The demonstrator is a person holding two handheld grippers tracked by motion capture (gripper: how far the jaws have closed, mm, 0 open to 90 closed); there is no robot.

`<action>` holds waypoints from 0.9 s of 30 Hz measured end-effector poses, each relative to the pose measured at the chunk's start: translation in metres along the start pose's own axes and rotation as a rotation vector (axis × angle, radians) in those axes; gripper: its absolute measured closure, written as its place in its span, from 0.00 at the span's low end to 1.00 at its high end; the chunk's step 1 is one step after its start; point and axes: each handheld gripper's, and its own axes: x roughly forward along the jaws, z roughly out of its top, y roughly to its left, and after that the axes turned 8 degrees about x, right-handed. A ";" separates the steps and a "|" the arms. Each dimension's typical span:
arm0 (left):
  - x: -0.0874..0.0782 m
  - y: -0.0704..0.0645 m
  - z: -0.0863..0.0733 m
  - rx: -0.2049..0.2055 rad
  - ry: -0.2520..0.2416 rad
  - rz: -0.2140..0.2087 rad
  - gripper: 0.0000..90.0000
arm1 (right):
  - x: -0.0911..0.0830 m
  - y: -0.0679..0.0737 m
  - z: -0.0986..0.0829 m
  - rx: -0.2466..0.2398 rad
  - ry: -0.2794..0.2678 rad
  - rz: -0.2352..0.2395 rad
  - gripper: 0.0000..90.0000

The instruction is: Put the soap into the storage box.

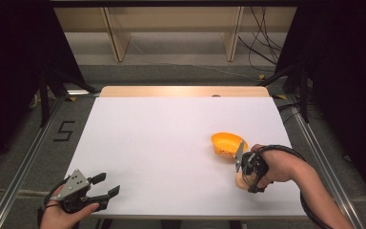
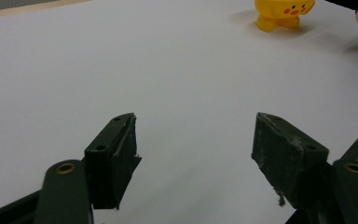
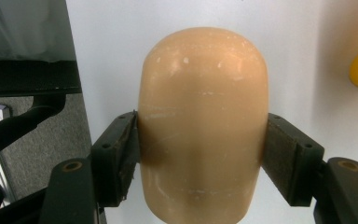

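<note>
A smooth peach-coloured rounded piece (image 3: 203,116) sits between the jaws of my right gripper (image 3: 200,128), both pads pressed on its sides. In the high view that gripper (image 1: 246,178) points down near the table's front right, with the peach piece (image 1: 239,182) just above the white sheet. A yellow toy (image 1: 226,143) with a hollow bowl-like shape rests just beyond it; in the left gripper view it (image 2: 283,10) shows red cheek spots. My left gripper (image 1: 108,183) is at the front left corner, open with nothing between its jaws (image 2: 193,126).
A white sheet (image 1: 171,138) covers the table, with a wooden strip (image 1: 183,91) bare at the far edge. The table's front edge is close to the right gripper. Metal rails (image 1: 24,162) and cables (image 1: 262,43) lie on the floor around.
</note>
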 end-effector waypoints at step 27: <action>-0.001 -0.001 0.000 -0.017 0.000 0.013 0.34 | -0.008 -0.013 -0.002 -0.015 -0.054 -0.010 0.38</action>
